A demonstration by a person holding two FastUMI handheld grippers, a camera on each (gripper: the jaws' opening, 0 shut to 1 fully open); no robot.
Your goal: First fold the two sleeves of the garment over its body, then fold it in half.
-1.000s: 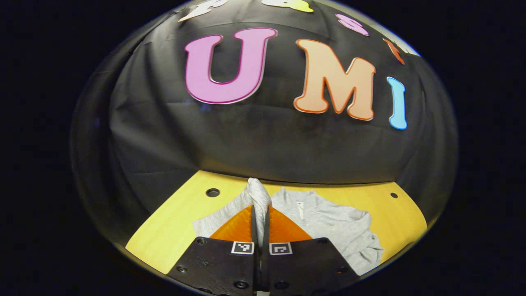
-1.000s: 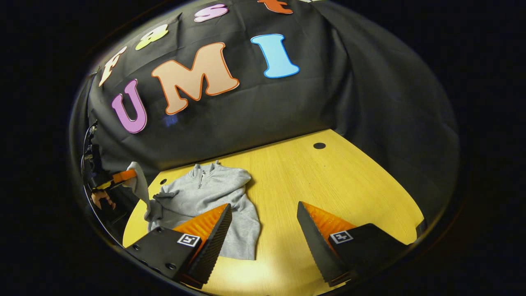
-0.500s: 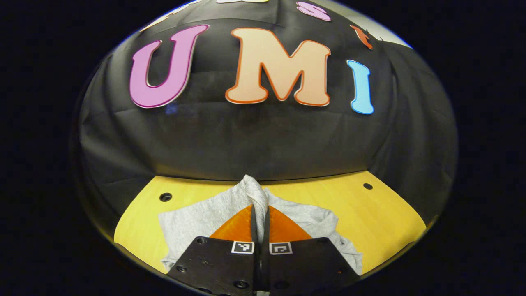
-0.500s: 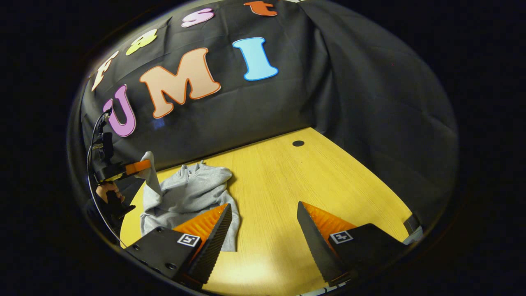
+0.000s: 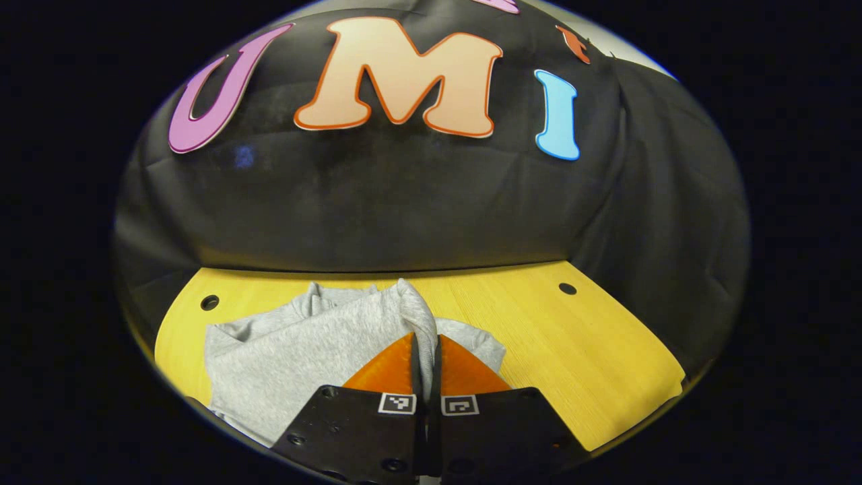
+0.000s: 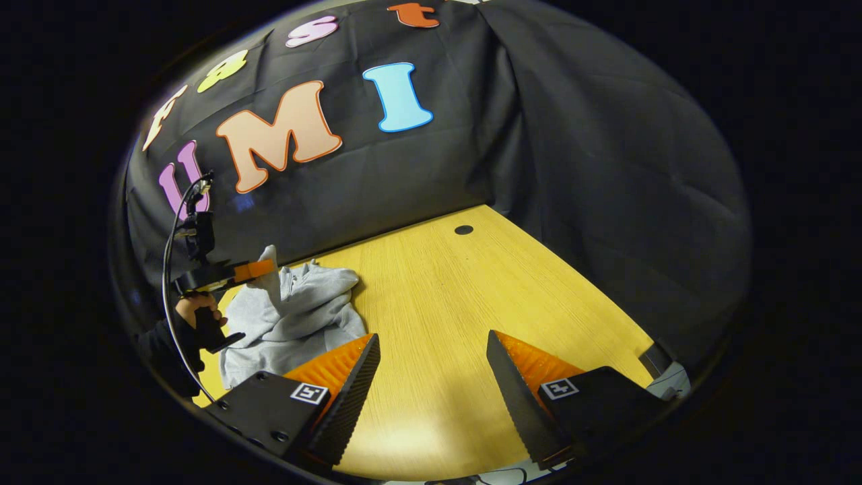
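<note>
A grey zip-neck sweatshirt lies on the yellow wooden table. My left gripper is shut on the cuff of one sleeve, holding it lifted above the body of the garment. In the right gripper view the sweatshirt sits at the table's left side, with the left gripper and the hand holding it above the cloth, the sleeve hanging from it. My right gripper stands open over bare table to the right of the garment, holding nothing.
The black cloth wall closes the table at the back and right. Small round holes sit in the tabletop near its far corners. Bare wood stretches right of the garment.
My left gripper has carried the sleeve rightward over the sweatshirt's body. The right gripper has drifted right, still open.
</note>
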